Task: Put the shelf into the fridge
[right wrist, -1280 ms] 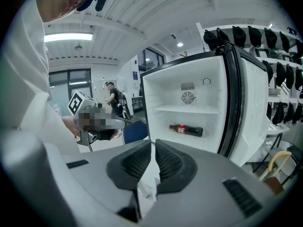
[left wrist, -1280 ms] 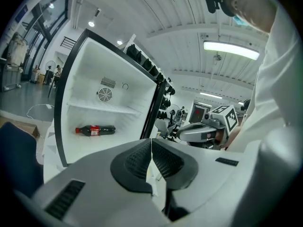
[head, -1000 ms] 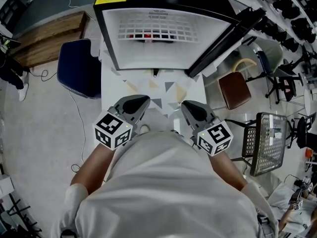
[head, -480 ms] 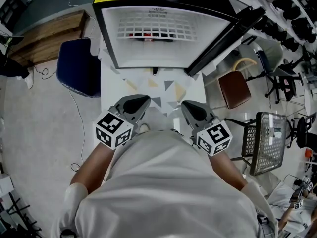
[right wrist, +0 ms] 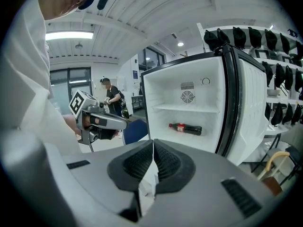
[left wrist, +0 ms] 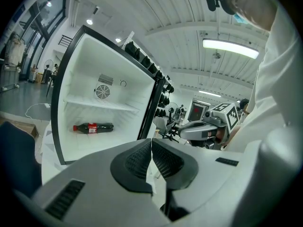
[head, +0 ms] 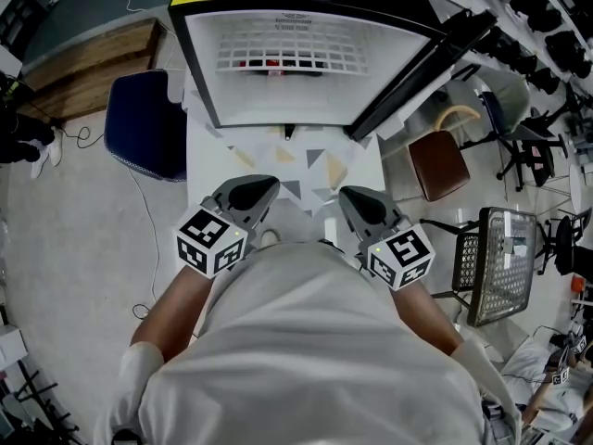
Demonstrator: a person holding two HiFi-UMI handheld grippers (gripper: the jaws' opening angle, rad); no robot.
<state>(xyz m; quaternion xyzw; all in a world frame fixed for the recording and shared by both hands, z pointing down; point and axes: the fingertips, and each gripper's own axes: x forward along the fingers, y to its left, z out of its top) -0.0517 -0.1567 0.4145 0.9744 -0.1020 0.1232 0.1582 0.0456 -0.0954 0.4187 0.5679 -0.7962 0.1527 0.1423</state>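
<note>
We see one fridge [head: 199, 63] standing open on a white table [head: 278, 160] with grey and yellow triangles, its door [head: 417, 72] swung out to the right. Inside it there are two things: one white shelf [left wrist: 102, 104], fixed across the cabinet below the round fan grille, and one dark cola bottle [left wrist: 93, 126] with a red label, lying on its side on the fridge floor under that shelf. So the shelf is already in the fridge, and no gripper touches it. The head view looks down from above and shows the shelf as a white grid with only red bits of the bottle visible through it. The two gripper views look in from the front and show the whole bottle and the fan on the back wall. We count two grippers, both held close to the person's body over the near edge of the table, well apart from the fridge. The left gripper [head: 259, 191] has its ribbed pads pressed together with nothing between them, and the right gripper [head: 357, 204] is closed in the same way and is also empty. Each gripper view shows the other gripper at its side. Only the head view shows the two chairs: one blue chair [head: 144, 123] left of the table and one brown chair [head: 438, 168] right of it. Only the right gripper view shows a person [right wrist: 110, 96] standing far behind.
</note>
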